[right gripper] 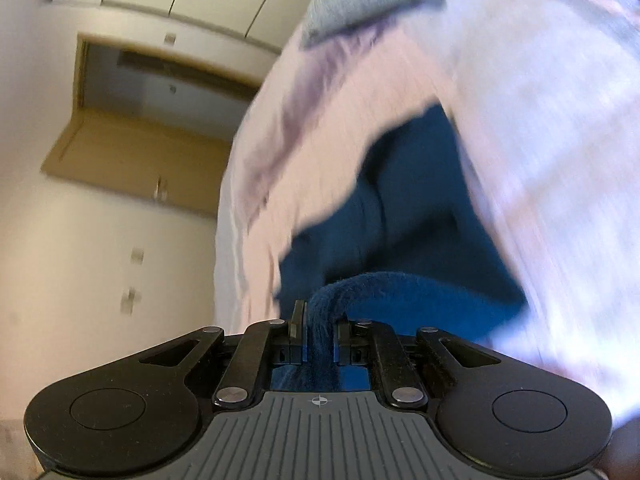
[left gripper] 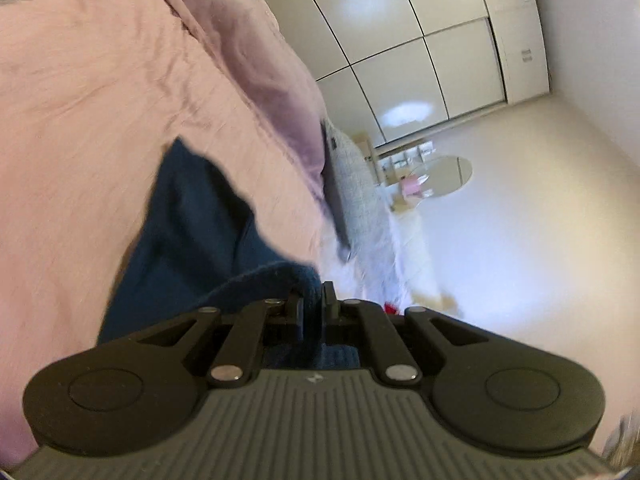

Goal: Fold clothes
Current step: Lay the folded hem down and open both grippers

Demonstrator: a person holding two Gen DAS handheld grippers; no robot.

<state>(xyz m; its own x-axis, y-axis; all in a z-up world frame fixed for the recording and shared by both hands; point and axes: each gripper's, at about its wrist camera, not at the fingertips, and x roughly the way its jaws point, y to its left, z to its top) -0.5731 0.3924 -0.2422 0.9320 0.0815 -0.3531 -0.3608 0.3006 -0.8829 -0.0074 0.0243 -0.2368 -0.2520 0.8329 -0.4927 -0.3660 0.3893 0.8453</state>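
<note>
Left gripper (left gripper: 311, 300) jaws clamped on dark blue fleece garment (left gripper: 192, 224); right gripper (right gripper: 320, 326) jaws likewise clamped on its thick rolled edge (right gripper: 400, 292). Garment hanging from both over pink wrinkled bedsheet (left gripper: 88, 92).

Bright, even indoor light; heavy motion blur, fisheye warping at edges.

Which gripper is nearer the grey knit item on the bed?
Cannot tell. The left gripper and the right gripper both clamp the dark blue garment, with the grey knit item beyond each.
</note>
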